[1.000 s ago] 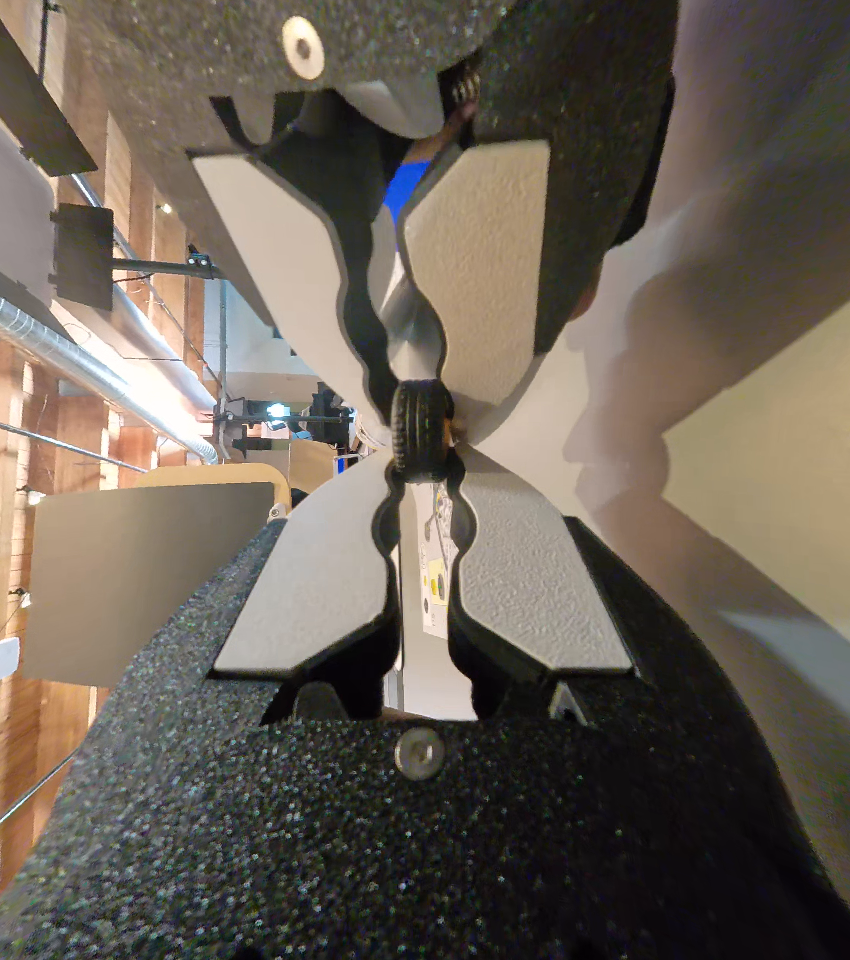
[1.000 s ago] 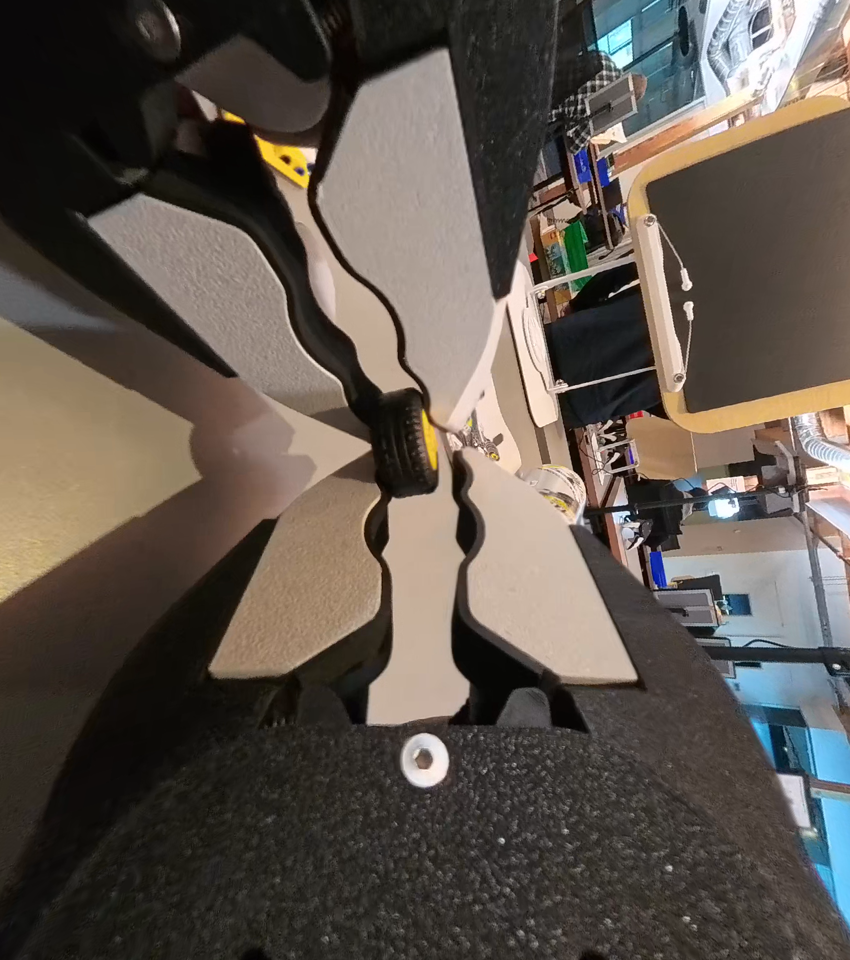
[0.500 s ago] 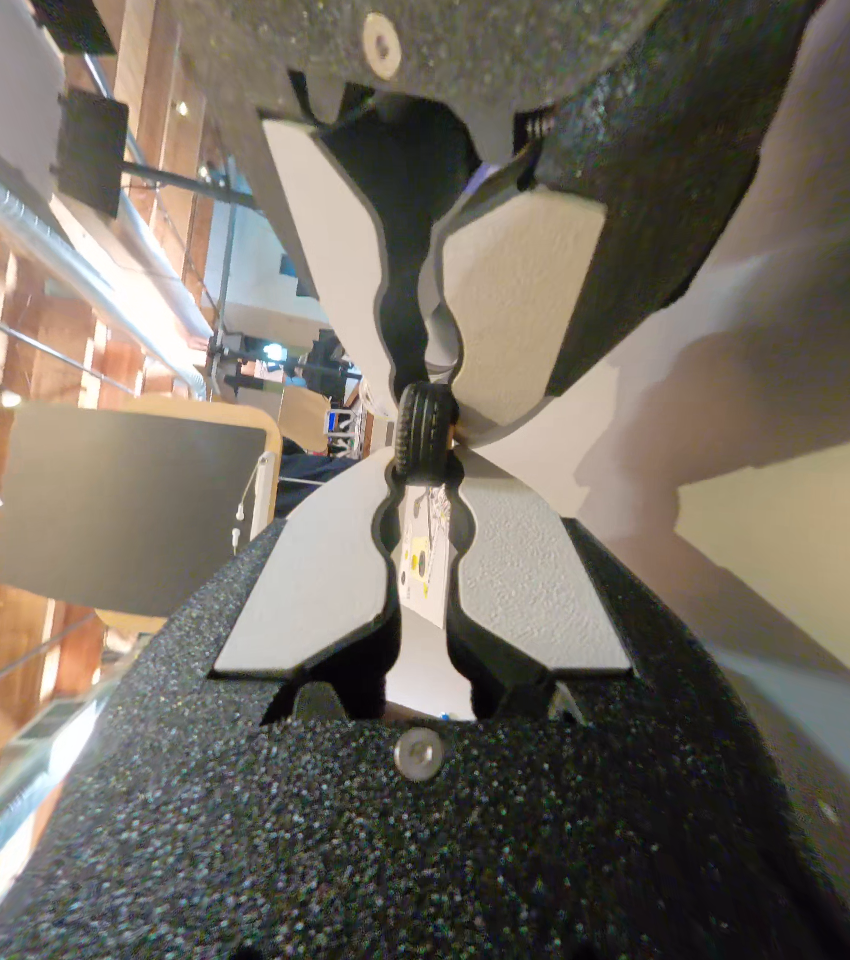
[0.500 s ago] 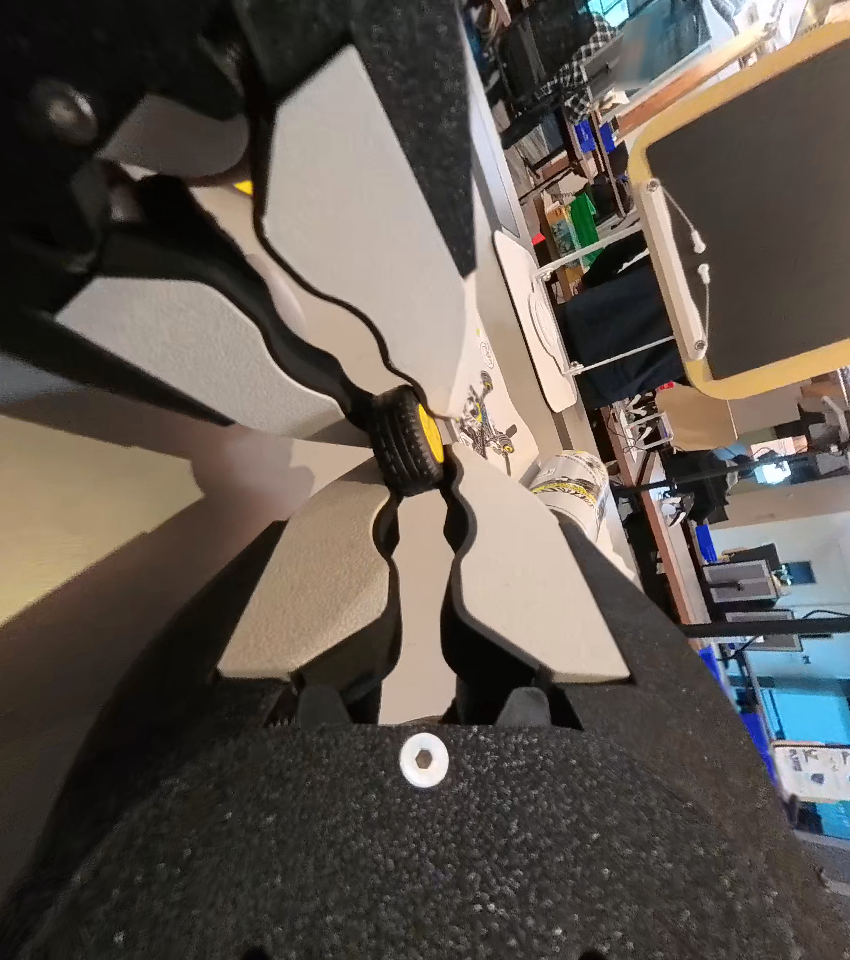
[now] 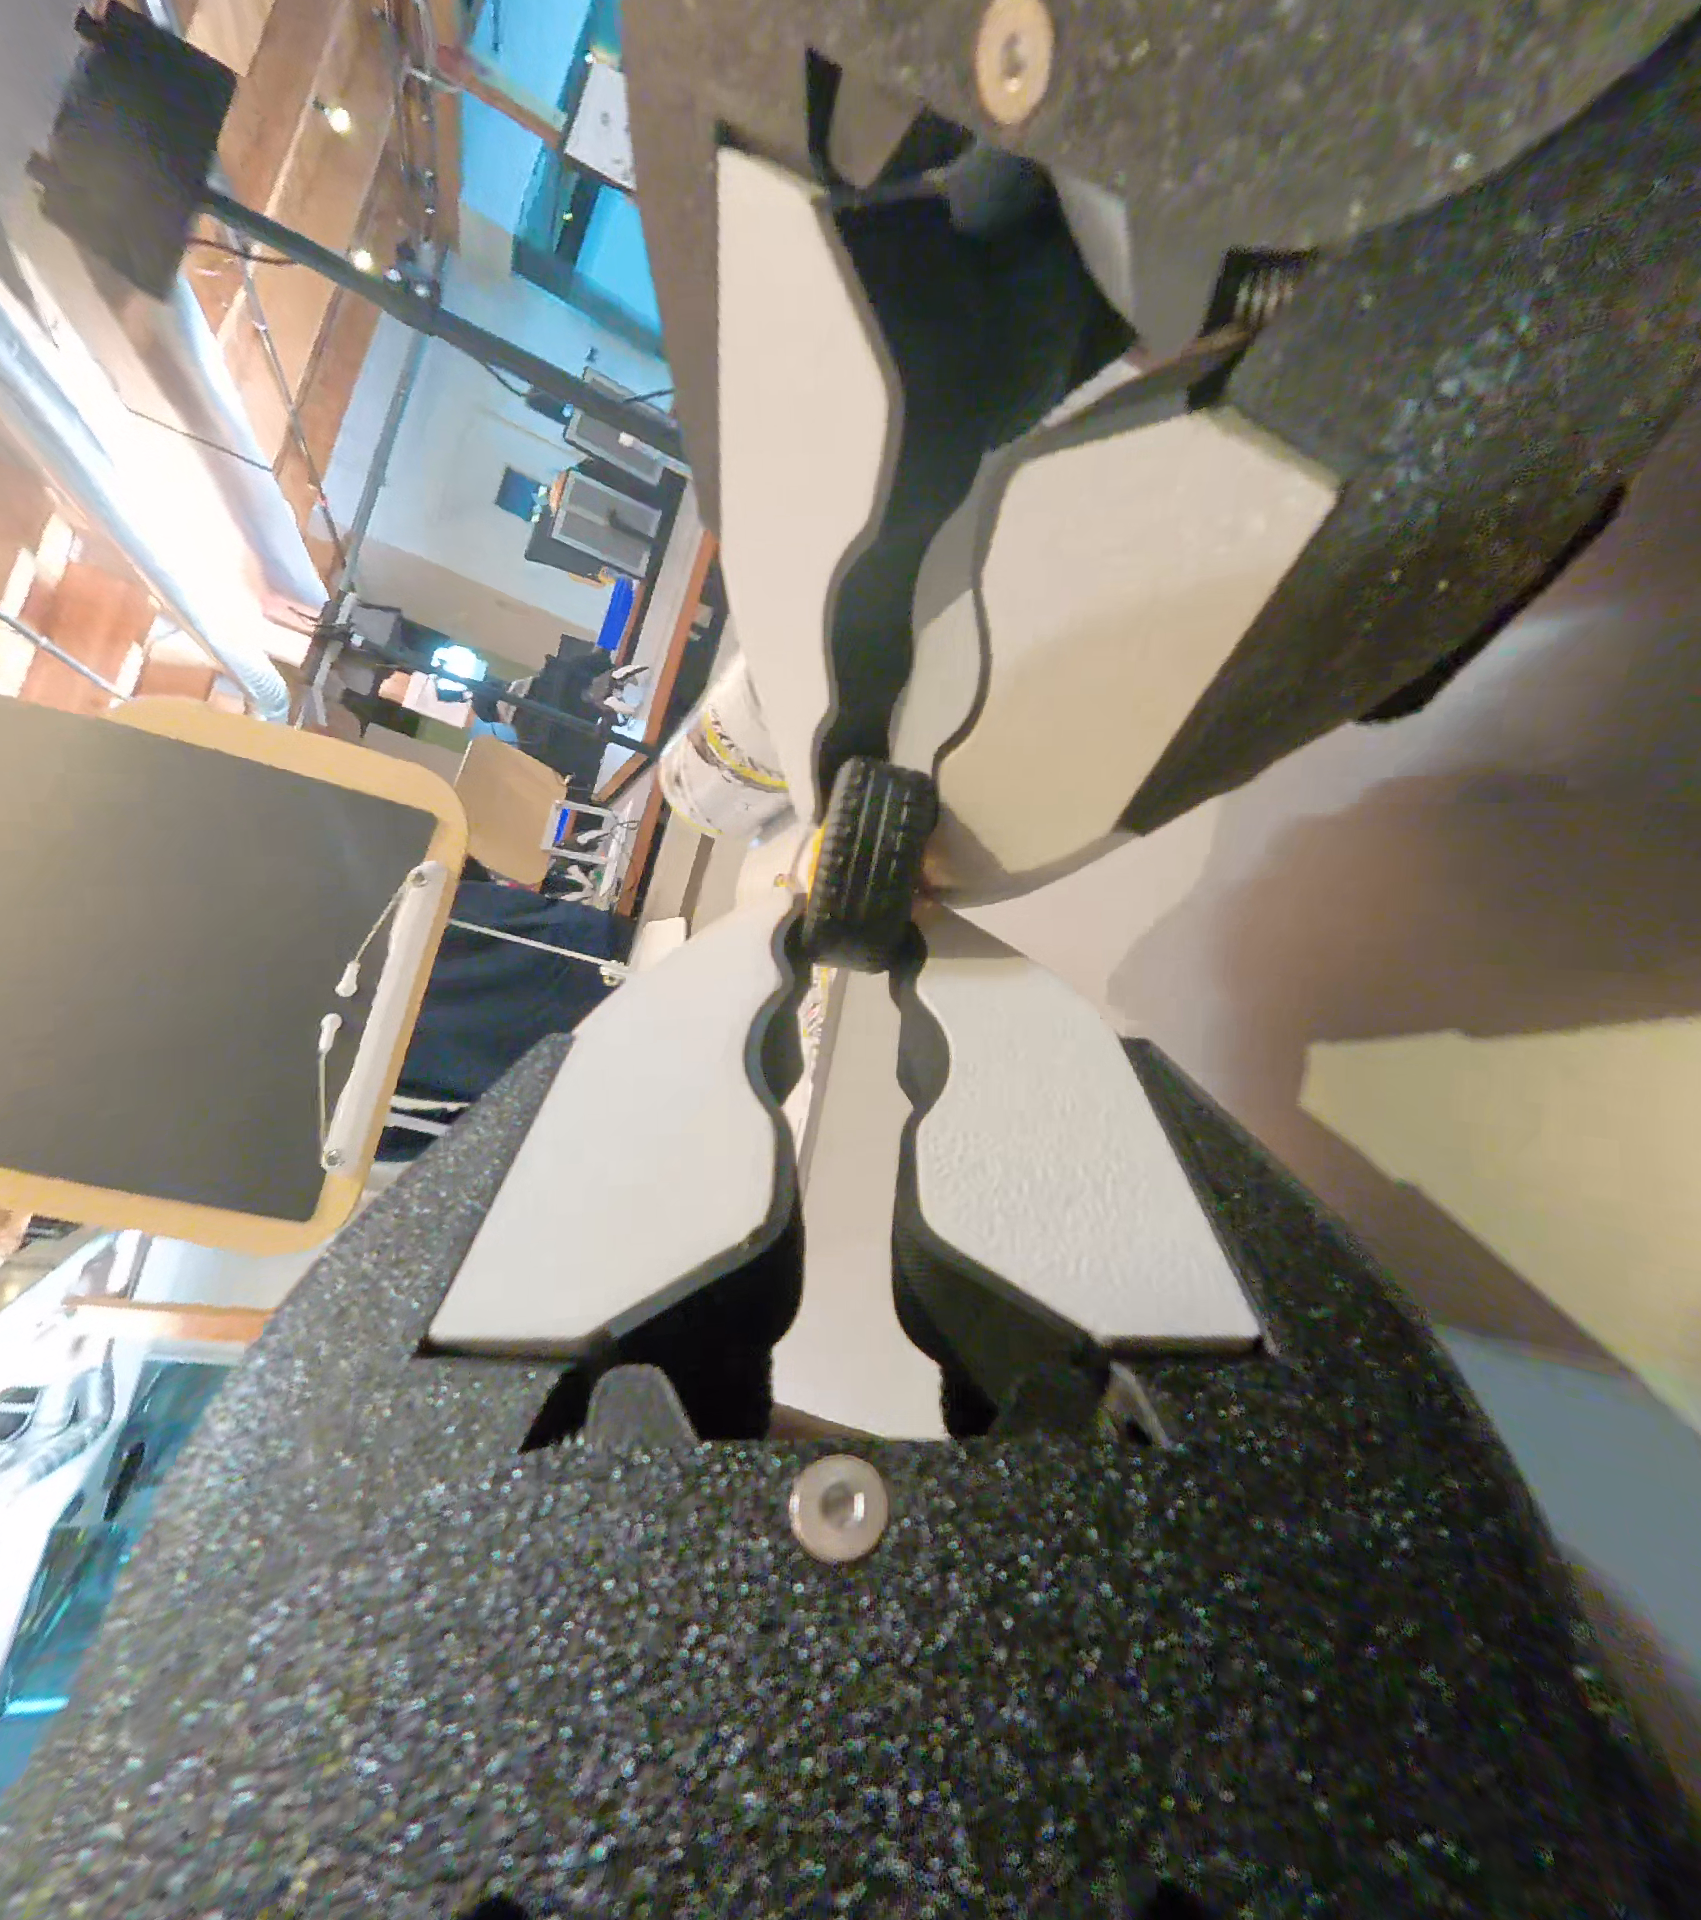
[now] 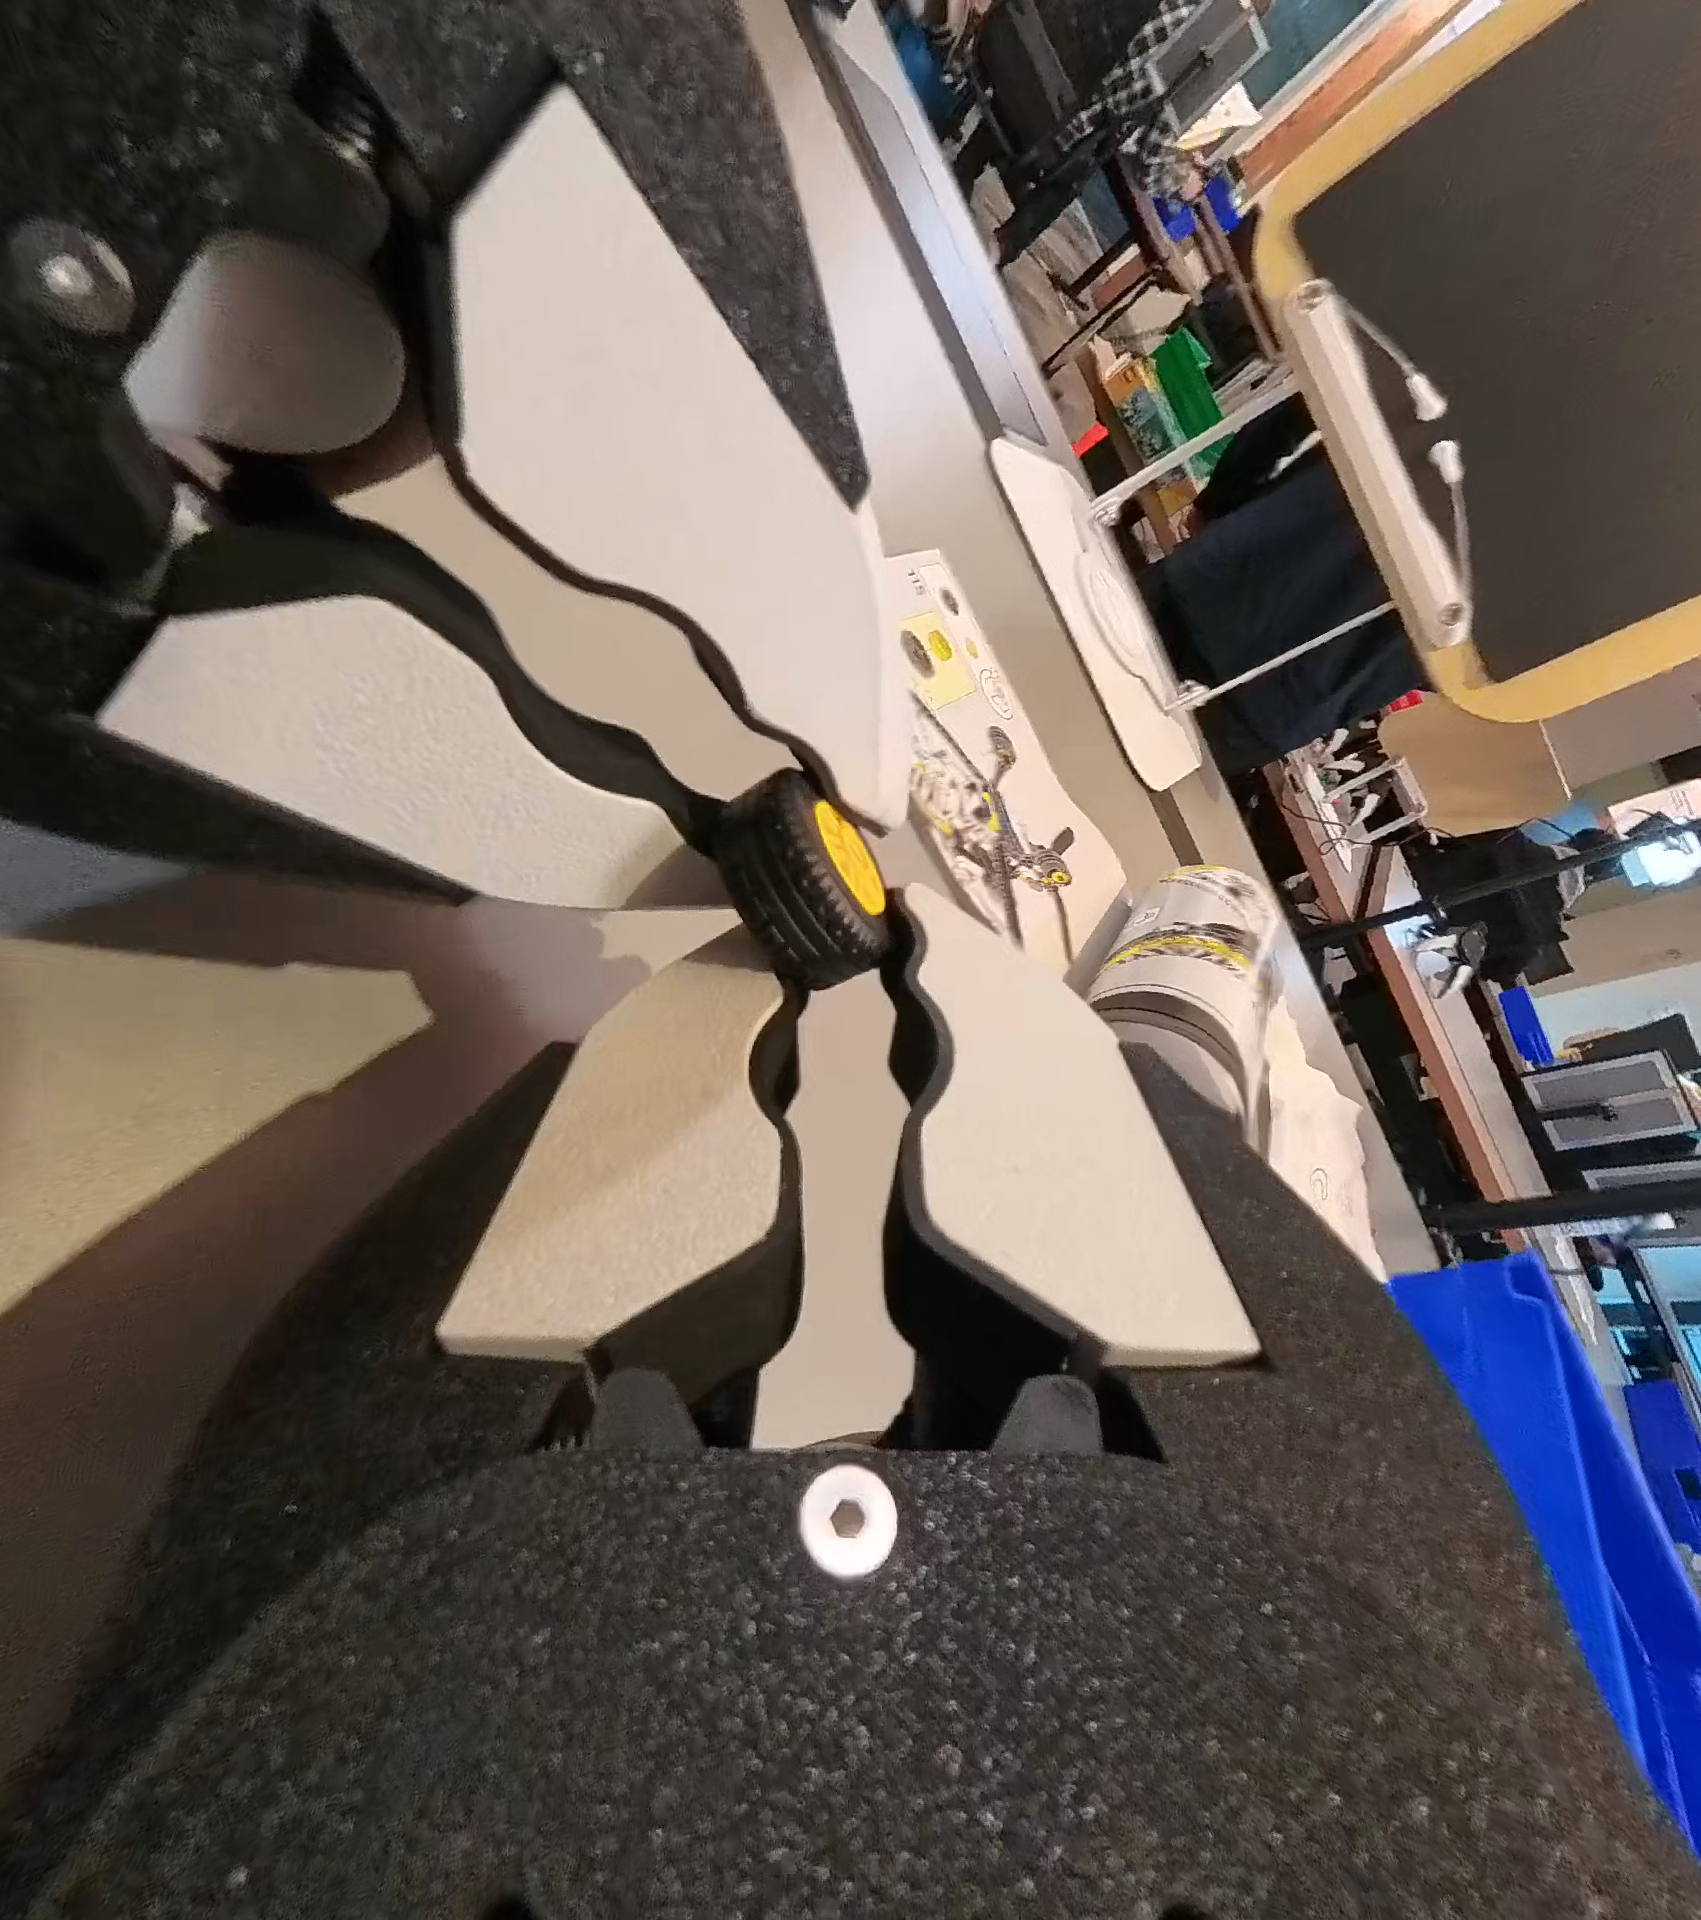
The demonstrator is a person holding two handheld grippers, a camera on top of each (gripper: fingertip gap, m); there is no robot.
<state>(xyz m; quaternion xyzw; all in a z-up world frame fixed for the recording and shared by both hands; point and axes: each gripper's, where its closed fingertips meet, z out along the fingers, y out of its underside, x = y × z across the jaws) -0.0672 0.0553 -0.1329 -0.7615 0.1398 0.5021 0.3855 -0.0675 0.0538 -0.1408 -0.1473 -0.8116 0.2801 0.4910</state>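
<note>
Your tabletop [image 5: 1552, 1143] shows a warm lit patch cut by hard, dark shadows thrown by the tongs. Bright ceiling strips [image 5: 150, 499] glare at the left wrist view's left edge. The wide lens bends lines at both views' edges. The right wrist view's upper-left corner is smeared; distant clutter is soft.

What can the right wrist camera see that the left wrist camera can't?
Only the right wrist view shows the wheel's yellow hub, the printed sheet lying on the table and a blue bin. Only the left wrist view shows the silver ceiling duct and wooden beams. Both show the small black wheel pinched between the tips of the left gripper and the right gripper, plus a can with yellow markings and a dark panel with a tan rim.
</note>
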